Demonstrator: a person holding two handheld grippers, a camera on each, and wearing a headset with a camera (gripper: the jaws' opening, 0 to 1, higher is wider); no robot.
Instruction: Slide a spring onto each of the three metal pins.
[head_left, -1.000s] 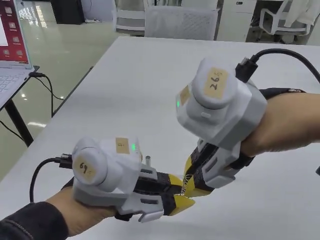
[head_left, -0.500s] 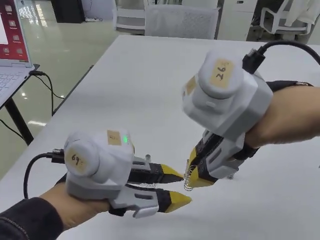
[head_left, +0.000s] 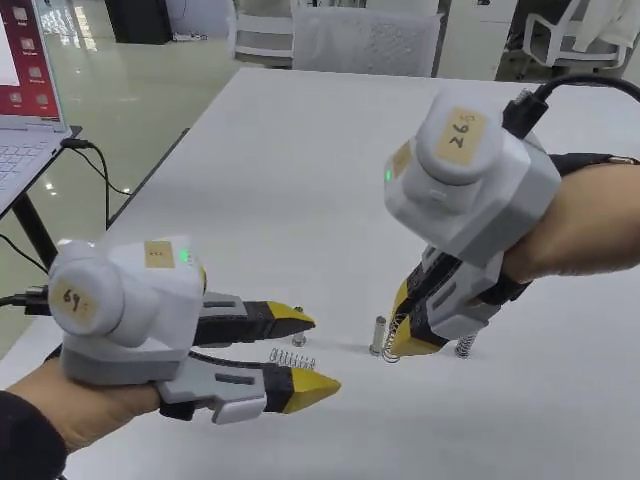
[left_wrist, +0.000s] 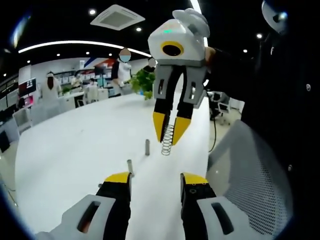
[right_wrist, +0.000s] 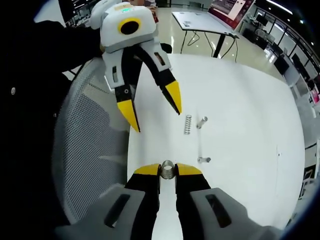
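My right gripper (head_left: 408, 340) is shut on a small metal spring (head_left: 391, 343), which hangs from its yellow tips just above the white table (head_left: 300, 180). Right beside that spring stands a short metal pin (head_left: 378, 335). A second pin (head_left: 298, 339) stands near my left gripper (head_left: 312, 352), which is open and holds nothing. A loose spring (head_left: 292, 358) lies flat between its jaws' tips. In the left gripper view the held spring (left_wrist: 167, 140) hangs over two pins (left_wrist: 148, 147). In the right gripper view the spring (right_wrist: 168, 170) sits end-on between my tips (right_wrist: 168, 170).
Another spring (head_left: 465, 346) stands upright on the table right of my right gripper, seemingly on a pin. A laptop (head_left: 20, 90) sits on a side table at the far left, and chairs (head_left: 360, 40) stand beyond the table's far edge.
My left gripper has drawn back to the left, away from the right gripper, with its jaws wider apart. The loose spring and the pins have come into sight. The right gripper still holds its spring.
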